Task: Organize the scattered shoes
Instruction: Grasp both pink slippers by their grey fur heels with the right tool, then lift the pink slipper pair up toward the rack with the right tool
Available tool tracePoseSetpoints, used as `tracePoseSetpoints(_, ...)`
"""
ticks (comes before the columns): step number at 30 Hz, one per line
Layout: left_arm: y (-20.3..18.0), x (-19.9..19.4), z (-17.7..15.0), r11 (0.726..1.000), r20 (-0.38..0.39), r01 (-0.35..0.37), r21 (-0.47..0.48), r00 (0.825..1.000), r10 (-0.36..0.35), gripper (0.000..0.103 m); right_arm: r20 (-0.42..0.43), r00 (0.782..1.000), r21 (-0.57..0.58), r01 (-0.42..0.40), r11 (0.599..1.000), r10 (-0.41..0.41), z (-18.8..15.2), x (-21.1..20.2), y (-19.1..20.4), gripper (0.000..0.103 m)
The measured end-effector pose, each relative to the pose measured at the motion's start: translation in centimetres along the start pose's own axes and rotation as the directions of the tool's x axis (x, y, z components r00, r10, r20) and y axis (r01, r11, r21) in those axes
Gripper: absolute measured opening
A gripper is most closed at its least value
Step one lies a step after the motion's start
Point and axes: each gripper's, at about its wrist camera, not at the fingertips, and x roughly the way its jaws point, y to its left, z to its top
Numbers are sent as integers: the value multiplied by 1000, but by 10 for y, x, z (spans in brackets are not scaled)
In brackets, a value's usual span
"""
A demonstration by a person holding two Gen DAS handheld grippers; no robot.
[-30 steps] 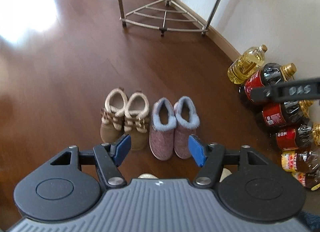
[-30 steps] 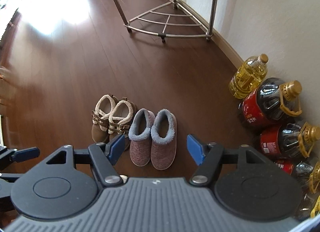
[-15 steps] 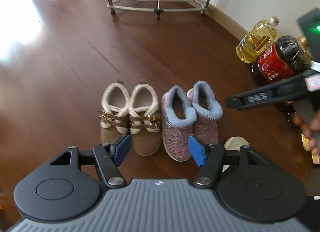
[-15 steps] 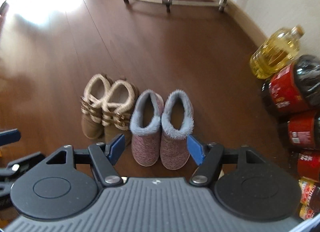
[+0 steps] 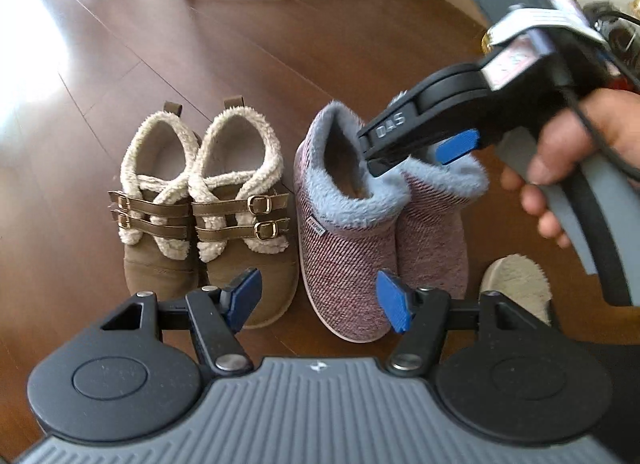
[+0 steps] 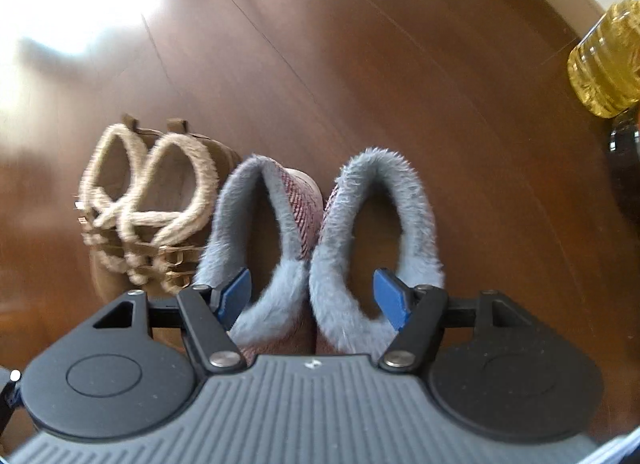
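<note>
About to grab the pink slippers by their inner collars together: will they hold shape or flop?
The pink slippers probably sag: knit uppers and a plush grey collar look soft. Likely light. The fleece may compress and slip between the right gripper fingers.

floor (image 5: 280, 43): glossy wood | slippers (image 5: 344, 248): knit, fleecy cuffs | bottle (image 6: 608, 59): clear plastic

Left wrist view: steeply downward over a dark wood floor (image 5: 248, 43), close above two pairs of slippers, the pink pair (image 5: 348, 223) right of the brown pair (image 5: 208, 215). Right wrist view: straight down, nearer, directly over the pink pair (image 6: 320, 232). Shared: both pairs and surrounding floor (image 6: 360, 63)
</note>
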Motion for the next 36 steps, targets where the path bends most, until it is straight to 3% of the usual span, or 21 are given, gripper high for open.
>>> tracePoseSetpoints(7,10,15,-9,1000,-7,21,9,1000,-21,66,-52,992,-24,111,994,-112,-10,50,15,55)
tracePoseSetpoints(9,13,21,-11,1000,-15,27,9,1000,-27,66,-53,992,-56,115,992,-118,-11,58,19,35)
tracePoseSetpoints(14,14,36,-12,999,-21,35,21,999,-34,66,-57,993,-68,99,993,-103,-13,68,23,28)
tracePoseSetpoints(23,30,47,-6,1000,-22,7,25,1000,-7,66,-29,995,-70,89,994,-91,-27,51,6,26)
tracePoseSetpoints(28,33,41,17,1000,-5,3,7,1000,-3,66,17,996,-60,86,994,-85,-26,20,-2,25)
tracePoseSetpoints(36,28,8,108,999,84,-28,-35,996,31,66,82,996,0,45,999,-44,5,-63,-16,25)
